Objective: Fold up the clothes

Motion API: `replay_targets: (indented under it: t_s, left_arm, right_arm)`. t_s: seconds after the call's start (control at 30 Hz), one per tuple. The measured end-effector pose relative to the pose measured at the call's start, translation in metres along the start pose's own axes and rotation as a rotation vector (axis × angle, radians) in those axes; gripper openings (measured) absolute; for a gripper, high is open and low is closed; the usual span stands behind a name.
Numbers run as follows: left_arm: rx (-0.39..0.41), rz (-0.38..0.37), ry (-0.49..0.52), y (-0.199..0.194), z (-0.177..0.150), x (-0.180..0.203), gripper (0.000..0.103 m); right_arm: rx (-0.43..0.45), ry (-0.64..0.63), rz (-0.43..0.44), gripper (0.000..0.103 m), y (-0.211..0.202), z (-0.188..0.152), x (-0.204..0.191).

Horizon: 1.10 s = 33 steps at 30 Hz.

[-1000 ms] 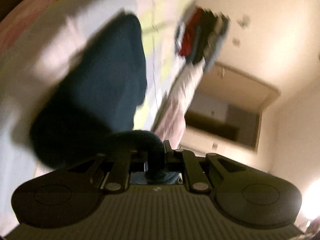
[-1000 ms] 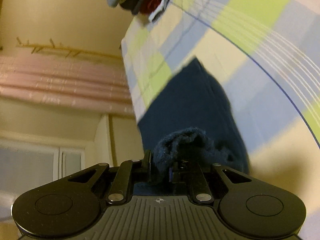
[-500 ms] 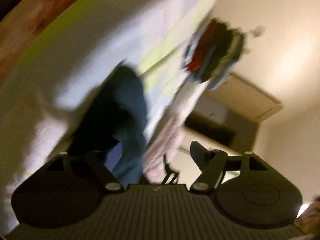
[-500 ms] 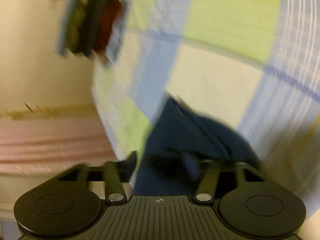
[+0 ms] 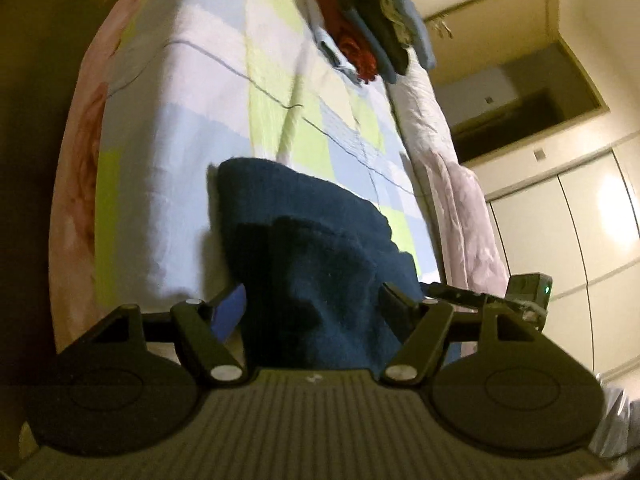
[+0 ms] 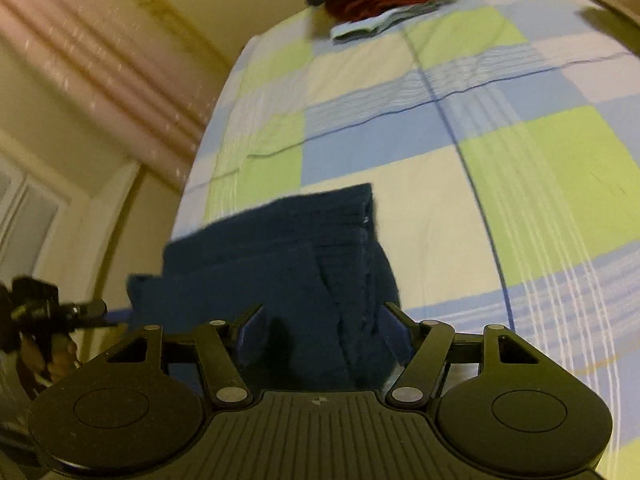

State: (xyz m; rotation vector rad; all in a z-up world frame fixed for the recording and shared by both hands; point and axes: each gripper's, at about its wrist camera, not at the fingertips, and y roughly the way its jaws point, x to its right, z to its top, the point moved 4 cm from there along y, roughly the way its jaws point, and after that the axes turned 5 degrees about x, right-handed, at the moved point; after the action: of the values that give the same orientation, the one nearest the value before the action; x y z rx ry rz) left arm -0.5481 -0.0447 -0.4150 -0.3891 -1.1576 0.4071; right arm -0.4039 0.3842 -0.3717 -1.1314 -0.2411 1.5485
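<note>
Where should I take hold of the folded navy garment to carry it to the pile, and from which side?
Probably the near edge of the navy garment, from the side facing you. It lies flat, so each open hand-held gripper, left and right, can slide one finger under the layered edge.

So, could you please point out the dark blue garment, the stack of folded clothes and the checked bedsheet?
dark blue garment [image 6: 280, 256]: right wrist view, flat folded top.
stack of folded clothes [image 5: 360, 46]: left wrist view, red layer.
checked bedsheet [image 6: 540, 184]: right wrist view, bare green square.
</note>
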Motion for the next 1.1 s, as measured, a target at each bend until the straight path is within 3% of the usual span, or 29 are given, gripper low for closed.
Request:
replay_targets:
  t_s: [0.23,0.27,0.3,0.37,0.47,0.5,0.53,0.57,0.6,0.83,0.93,1.1]
  left_arm:
    - [0.002,0.034,0.027,0.025,0.005,-0.006,0.051]
    - [0.005,0.043,0.042,0.026,0.006,-0.005,0.044]
    - [0.008,0.051,0.057,0.027,0.007,-0.004,0.039]
    - [0.016,0.047,0.081,0.025,0.008,-0.002,0.038]
    - [0.007,0.05,0.111,0.029,0.008,0.0,0.038]
    - [0.001,0.056,0.116,0.031,0.008,-0.001,0.032]
    - [-0.002,0.05,0.122,0.032,0.008,-0.001,0.02]
    - [0.005,0.042,0.136,0.03,0.008,0.003,0.007]
    - [0.013,0.033,0.151,0.028,0.009,0.006,0.007]
    - [0.212,-0.011,0.196,-0.001,0.034,0.031,0.007]
    - [0.231,0.017,0.204,0.006,0.047,0.031,0.007]
    - [0.164,0.151,0.157,0.039,0.053,-0.008,0.008]
  right_arm:
    - [-0.029,0.026,0.065,0.066,0.032,-0.005,0.015]
    - [-0.038,0.027,0.075,0.047,0.035,-0.007,0.015]
    - [-0.03,0.016,0.08,0.041,0.035,-0.008,0.014]
    - [0.004,-0.02,0.065,0.032,0.03,-0.006,0.01]
    - [0.014,-0.064,0.049,0.032,0.023,-0.003,0.002]
    - [0.009,-0.081,0.04,0.032,0.022,-0.002,-0.002]
    - [0.008,-0.093,0.032,0.032,0.023,-0.003,-0.005]
    - [0.006,-0.107,0.02,0.017,0.023,-0.002,-0.009]
    - [0.008,-0.132,-0.004,0.009,0.024,-0.001,-0.014]
    - [0.185,-0.201,-0.115,0.007,0.002,0.027,-0.039]
    - [0.197,-0.245,-0.146,0.007,0.013,0.044,-0.044]
    - [0.178,-0.217,-0.198,0.007,0.034,0.056,-0.037]
